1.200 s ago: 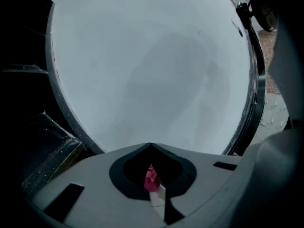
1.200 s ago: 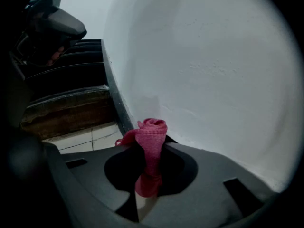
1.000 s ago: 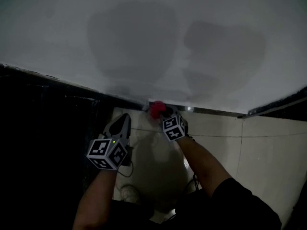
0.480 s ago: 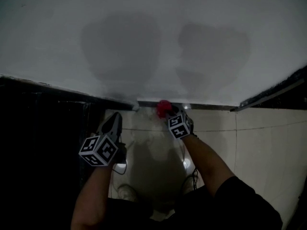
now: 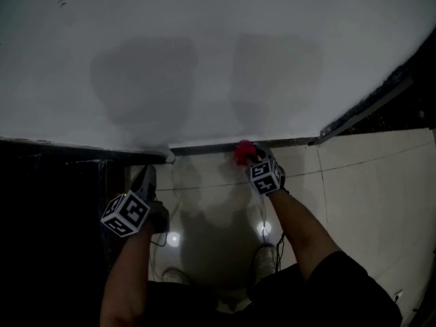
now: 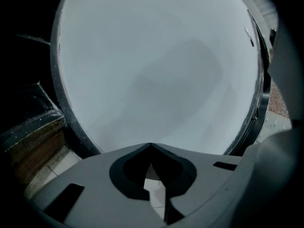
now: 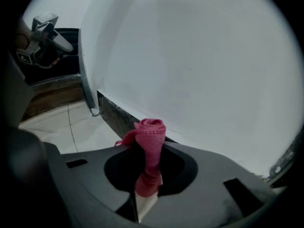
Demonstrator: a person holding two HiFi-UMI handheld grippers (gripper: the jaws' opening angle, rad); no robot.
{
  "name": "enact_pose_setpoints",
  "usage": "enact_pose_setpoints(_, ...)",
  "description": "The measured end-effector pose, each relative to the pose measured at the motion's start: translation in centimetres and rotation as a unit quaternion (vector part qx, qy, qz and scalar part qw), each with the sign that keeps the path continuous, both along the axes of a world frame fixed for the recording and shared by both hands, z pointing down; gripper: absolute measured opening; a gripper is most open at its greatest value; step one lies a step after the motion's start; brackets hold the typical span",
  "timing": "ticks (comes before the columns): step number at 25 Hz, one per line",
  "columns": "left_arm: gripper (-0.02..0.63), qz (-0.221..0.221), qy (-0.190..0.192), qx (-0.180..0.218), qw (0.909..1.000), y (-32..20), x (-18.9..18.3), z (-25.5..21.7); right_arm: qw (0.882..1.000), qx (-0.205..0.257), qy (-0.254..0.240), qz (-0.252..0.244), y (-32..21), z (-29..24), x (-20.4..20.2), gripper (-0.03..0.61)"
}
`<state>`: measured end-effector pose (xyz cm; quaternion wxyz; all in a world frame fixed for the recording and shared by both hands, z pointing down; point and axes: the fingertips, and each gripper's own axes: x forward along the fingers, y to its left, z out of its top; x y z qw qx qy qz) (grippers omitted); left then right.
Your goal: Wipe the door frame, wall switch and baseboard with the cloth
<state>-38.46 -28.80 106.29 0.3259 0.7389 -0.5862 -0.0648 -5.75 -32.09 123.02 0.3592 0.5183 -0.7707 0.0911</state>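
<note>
A bunched red cloth (image 5: 243,152) (image 7: 150,141) is pinched in my right gripper (image 5: 252,161) (image 7: 148,175), which is shut on it. The cloth's tip sits against the dark baseboard (image 5: 204,148) (image 7: 116,115) at the foot of the white wall (image 5: 204,53). My left gripper (image 5: 145,180) (image 6: 150,148) hangs lower left, jaws shut with nothing between them, pointing at the wall near the baseboard's left end. The dark door frame edge (image 7: 85,65) rises at the left of the right gripper view.
Pale floor tiles (image 5: 225,203) lie under both arms. A black area (image 5: 54,216) fills the left side beyond the wall's end. Another dark baseboard strip (image 5: 361,111) runs up to the right. The person's shoes (image 5: 267,254) stand below.
My right gripper has slid to the right along the baseboard with the cloth. The left gripper has drifted left and down. The view has tilted, showing more wall.
</note>
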Motion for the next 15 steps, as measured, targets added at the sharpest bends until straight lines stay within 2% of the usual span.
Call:
enact_pose_setpoints(2, -0.006, 0.004, 0.009, 0.000, 1.0000, -0.5, 1.0, 0.2, 1.000, 0.002, 0.008, 0.016, 0.3, -0.5, 2.5, 0.053)
enact_pose_setpoints(6, -0.006, 0.021, 0.001, 0.003, 0.9998, -1.0, 3.2, 0.4, 0.999, -0.002, 0.002, 0.040, 0.7, 0.0, 6.5, 0.052)
enact_pose_setpoints(15, -0.006, 0.079, -0.059, 0.000, 0.9951, -1.0, 7.0, 1.4, 0.996, 0.005, -0.005, 0.085, 1.1, 0.1, 13.0, 0.053)
